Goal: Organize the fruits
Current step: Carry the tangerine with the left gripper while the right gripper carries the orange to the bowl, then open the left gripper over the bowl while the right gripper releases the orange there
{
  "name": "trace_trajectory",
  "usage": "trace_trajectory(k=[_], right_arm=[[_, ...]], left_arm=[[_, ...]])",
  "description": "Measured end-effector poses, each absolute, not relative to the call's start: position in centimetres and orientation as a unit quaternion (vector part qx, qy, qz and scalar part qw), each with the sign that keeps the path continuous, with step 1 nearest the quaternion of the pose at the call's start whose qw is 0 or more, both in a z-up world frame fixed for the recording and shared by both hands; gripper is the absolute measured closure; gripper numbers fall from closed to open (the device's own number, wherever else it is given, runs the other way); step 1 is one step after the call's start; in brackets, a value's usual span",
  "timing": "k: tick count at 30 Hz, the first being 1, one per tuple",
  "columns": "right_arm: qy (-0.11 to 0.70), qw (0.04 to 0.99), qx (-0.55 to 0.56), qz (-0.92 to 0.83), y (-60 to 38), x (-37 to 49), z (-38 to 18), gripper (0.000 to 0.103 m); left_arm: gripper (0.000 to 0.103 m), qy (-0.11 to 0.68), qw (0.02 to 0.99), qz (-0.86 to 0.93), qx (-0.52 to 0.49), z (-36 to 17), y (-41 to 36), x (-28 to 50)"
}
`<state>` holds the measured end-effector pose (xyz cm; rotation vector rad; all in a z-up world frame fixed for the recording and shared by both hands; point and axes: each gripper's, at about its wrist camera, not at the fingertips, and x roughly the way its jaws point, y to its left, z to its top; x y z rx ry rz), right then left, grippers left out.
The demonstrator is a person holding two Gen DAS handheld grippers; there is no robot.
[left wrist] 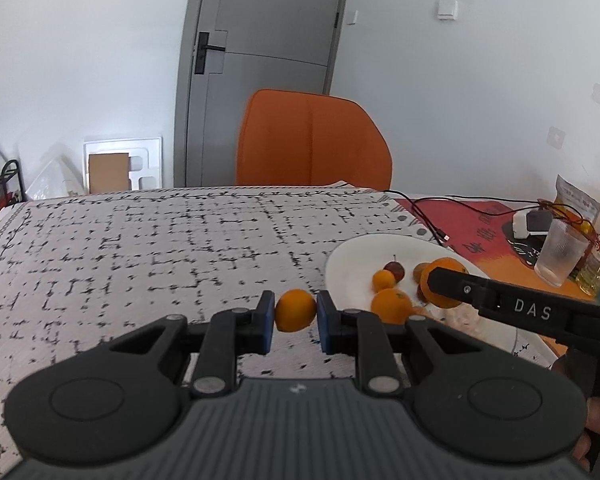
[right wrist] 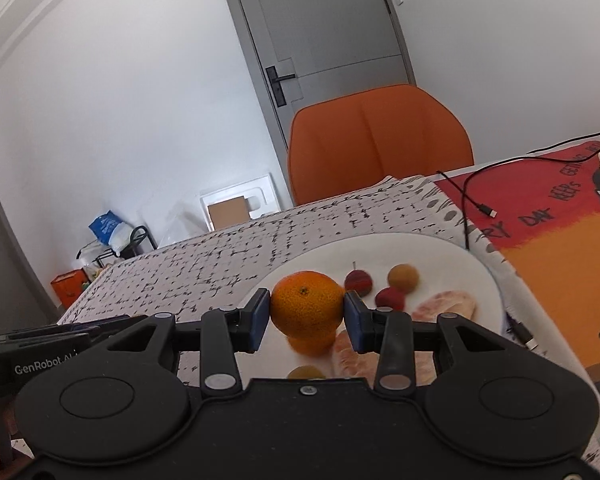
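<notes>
We're holding a small orange in the left gripper, blue pads narrowed to the fruit's width and pressing it on both sides, over the black-and-white patterned tablecloth, just left of the white plate. W/ the right gripper we're gripping a bigger orange, pads closed in against its sides, fingers partway apart, fruit sitting above the plate; can't tell if it's lifted clear or touching the orange directly below it. On the plate in the right wrist view: two red fruits, one w/ a stem, a small yellow-orange fruit beside them, peeled citrus segments at the near right, another orange-ish fruit partly hidden by the gripper body. From the left wrist view we're seeing the right gripper's arm marked "DAS" reaching over the plate from the right. Past the plate: red-orange mat w/ black cables, clear plastic cup near some bottles and a snack bag. Orange chair at the table's far edge, grey door behind it.
</notes>
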<state>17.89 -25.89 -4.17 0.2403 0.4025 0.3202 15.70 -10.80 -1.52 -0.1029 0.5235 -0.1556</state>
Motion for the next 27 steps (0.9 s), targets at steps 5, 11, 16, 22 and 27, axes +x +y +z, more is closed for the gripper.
trace_trajectory(k=[5, 11, 16, 22, 27], right_arm=[[0.188, 0.959, 0.137, 0.160, -27.0, 18.5, -4.5, 0.056], [0.192, 0.956, 0.162, 0.150, -29.7, 18.3, -5.1, 0.051], [0.196, 0.956, 0.178, 0.127, -32.0, 18.0, -5.8, 0.051], [0.198, 0.956, 0.182, 0.120, -32.7, 17.6, -6.0, 0.051], [0.199, 0.956, 0.181, 0.119, -32.5, 17.3, -5.9, 0.049]], left_arm=[[0.083, 0.260, 0.961, -0.084, -0.041, -1.5, -12.2, 16.4], [0.083, 0.260, 0.961, -0.093, -0.031, -1.4, -13.6, 17.1], [0.082, 0.257, 0.961, -0.104, -0.016, -1.3, -14.7, 17.7], [0.082, 0.253, 0.961, -0.115, -0.007, -0.8, -15.9, 18.4], [0.075, 0.263, 0.958, -0.114, -0.003, -1.0, -16.3, 18.5]])
